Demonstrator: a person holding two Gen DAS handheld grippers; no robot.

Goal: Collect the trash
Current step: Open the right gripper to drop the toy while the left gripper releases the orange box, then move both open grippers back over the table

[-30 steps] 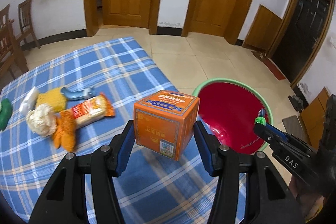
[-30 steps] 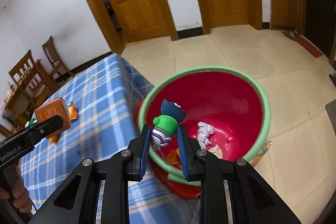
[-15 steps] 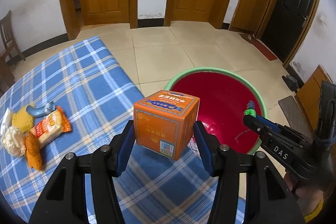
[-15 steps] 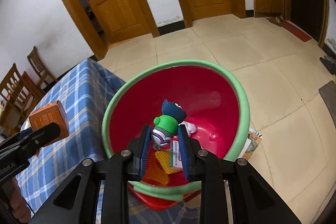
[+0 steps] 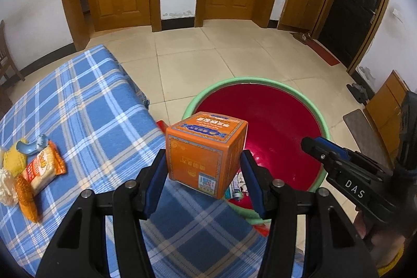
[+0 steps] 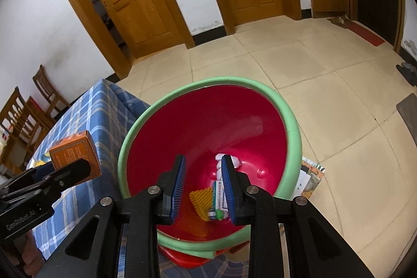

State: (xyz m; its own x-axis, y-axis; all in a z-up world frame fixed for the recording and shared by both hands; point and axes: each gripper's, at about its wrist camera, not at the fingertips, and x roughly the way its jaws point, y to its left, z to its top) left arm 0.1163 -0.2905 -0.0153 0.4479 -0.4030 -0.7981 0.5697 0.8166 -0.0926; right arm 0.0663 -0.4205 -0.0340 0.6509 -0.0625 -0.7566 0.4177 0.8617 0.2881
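Observation:
My left gripper [image 5: 204,160] is shut on an orange cardboard box [image 5: 206,150] and holds it above the table's edge, next to the red basin with a green rim [image 5: 260,81]. From the right wrist view the box [image 6: 74,151] sits left of the basin rim [image 6: 208,81]. My right gripper [image 6: 203,160] hangs over the basin, open, with nothing between its blue pads [image 6: 179,181]. Below it in the basin lie a yellow spiky piece [image 6: 200,201], a printed packet [image 6: 217,194] and white crumpled paper [image 6: 234,160].
The blue checked tablecloth [image 5: 91,108] carries a snack packet [image 5: 43,168], a blue object [image 5: 32,147] and an orange piece [image 5: 26,196] at its left. Wooden chairs [image 6: 23,119] stand behind the table. A dark mat [image 5: 362,127] lies on the tiled floor to the right.
The green and blue toy figure that sat between my right gripper's pads is gone from them. Both grippers have shifted toward the basin, the left one carrying the box.

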